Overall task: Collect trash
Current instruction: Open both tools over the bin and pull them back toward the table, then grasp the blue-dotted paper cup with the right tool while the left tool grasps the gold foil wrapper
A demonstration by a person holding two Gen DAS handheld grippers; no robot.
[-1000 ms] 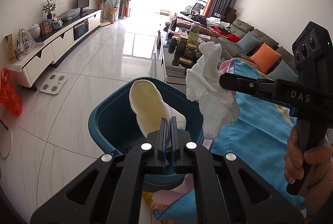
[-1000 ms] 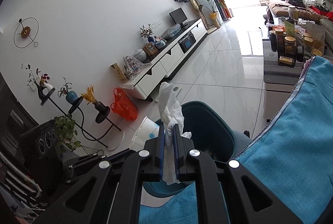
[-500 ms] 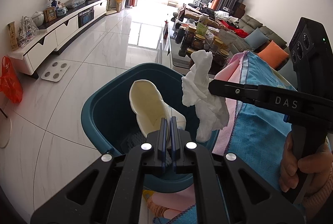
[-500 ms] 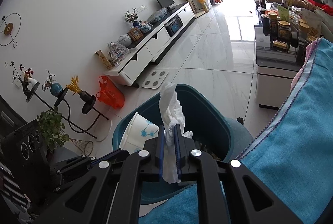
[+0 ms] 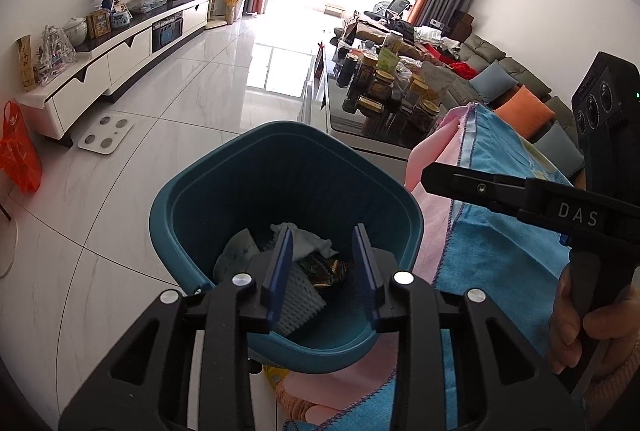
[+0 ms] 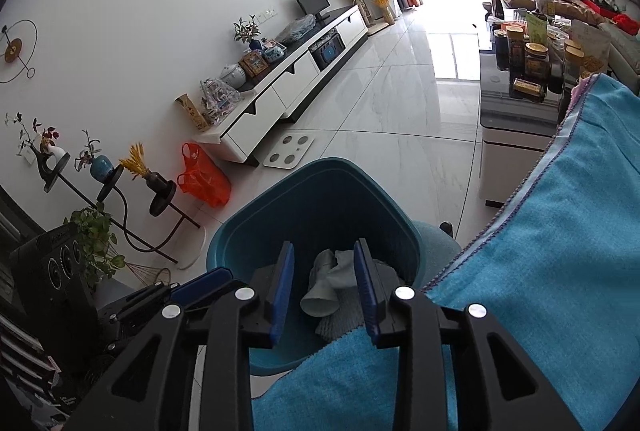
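Trash lies in the bottom of the teal bin (image 5: pixel 208 187), seen first from the left wrist: a white crumpled tissue (image 5: pixel 310 239), a pale paper cup (image 5: pixel 234 257) on its side at the left, a white foam net sleeve (image 5: pixel 298 305) nearer the camera and a dark shiny wrapper (image 5: pixel 324 269) between them. The left gripper (image 5: pixel 323 263) hangs over the bin mouth with its blue pads parted and opening, nothing between them. To the right, the right gripper (image 5: pixel 430 177) reaches in from a hand (image 5: pixel 584 323) at the near right edge, its tip above the bin's right rim; from this side its jaw gap cannot be read. A blue towel (image 5: pixel 504 255) over a pink cloth (image 5: pixel 430 227) covers the surface just right of the bin. Far behind stand a low table crowded with jars (image 5: pixel 384 87), a white TV cabinet (image 5: pixel 120 47) along the left wall and an orange bag (image 5: pixel 20 155) on the floor. From the right wrist, the right gripper (image 6: pixel 323 271) also sits above the bin (image 6: pixel 280 207), pads spread and opening with nothing pinched; below, between them, the cup (image 6: pixel 320 293) and tissue (image 6: pixel 346 273) rest inside the bin. The blue towel (image 6: pixel 560 251) fills the near right, its edge just beside the bin rim. The left gripper (image 6: pixel 200 283) shows at the near left, beside the bin. A bathroom scale (image 6: pixel 290 151) lies on the white floor beyond the bin, near the cabinet (image 6: pixel 296 79).
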